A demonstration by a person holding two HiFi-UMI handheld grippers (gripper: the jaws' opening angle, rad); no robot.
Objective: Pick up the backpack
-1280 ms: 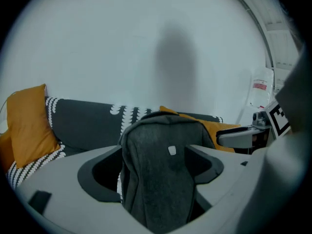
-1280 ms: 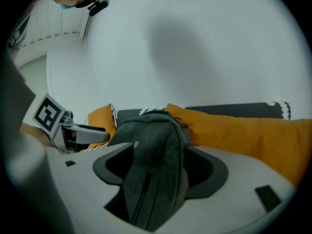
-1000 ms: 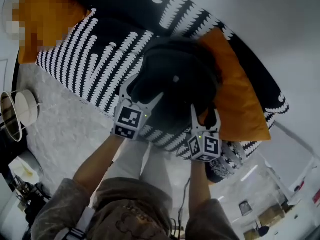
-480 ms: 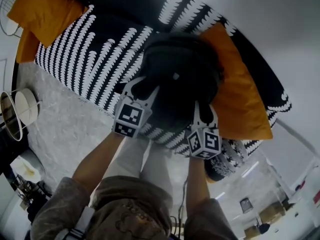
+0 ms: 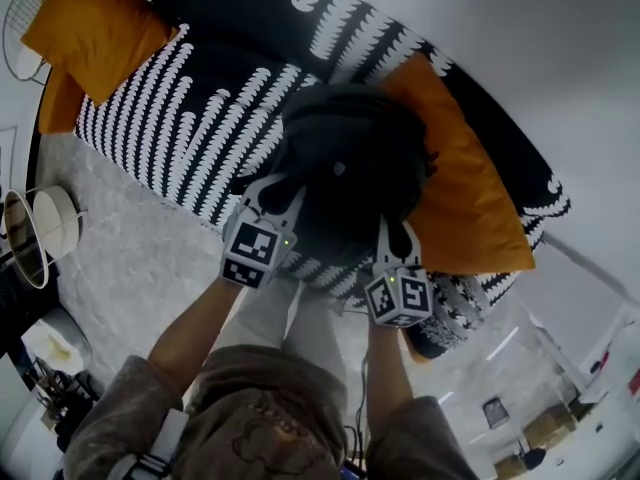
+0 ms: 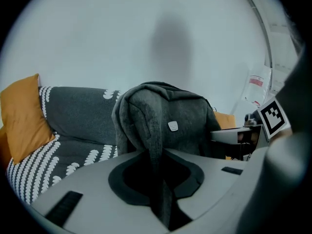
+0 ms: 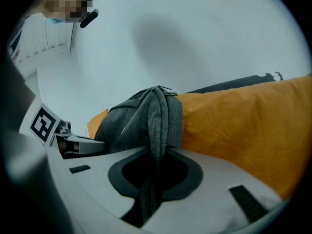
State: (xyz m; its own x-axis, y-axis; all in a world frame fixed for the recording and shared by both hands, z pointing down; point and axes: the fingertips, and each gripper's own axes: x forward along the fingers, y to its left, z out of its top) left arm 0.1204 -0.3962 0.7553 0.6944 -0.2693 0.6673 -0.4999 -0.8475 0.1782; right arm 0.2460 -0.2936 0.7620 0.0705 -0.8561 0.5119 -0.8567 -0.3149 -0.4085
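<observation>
A dark grey backpack stands on the sofa, leaning against an orange cushion. My left gripper is at its lower left side, and its jaws are closing with a fold of the grey fabric pinched between them. At the pack's lower right, my right gripper also has closing jaws, with a bunched strip of the backpack squeezed between them. The left gripper view shows the backpack's front with a small pale badge.
The sofa is black with white marks. A large orange cushion lies right of the backpack, another orange cushion at the far left end. A round wire side table stands on the grey carpet.
Both grippers' jaws went from wide apart around the backpack's sides to pinched on its fabric. Both hands and the pack shifted slightly upward in the view.
</observation>
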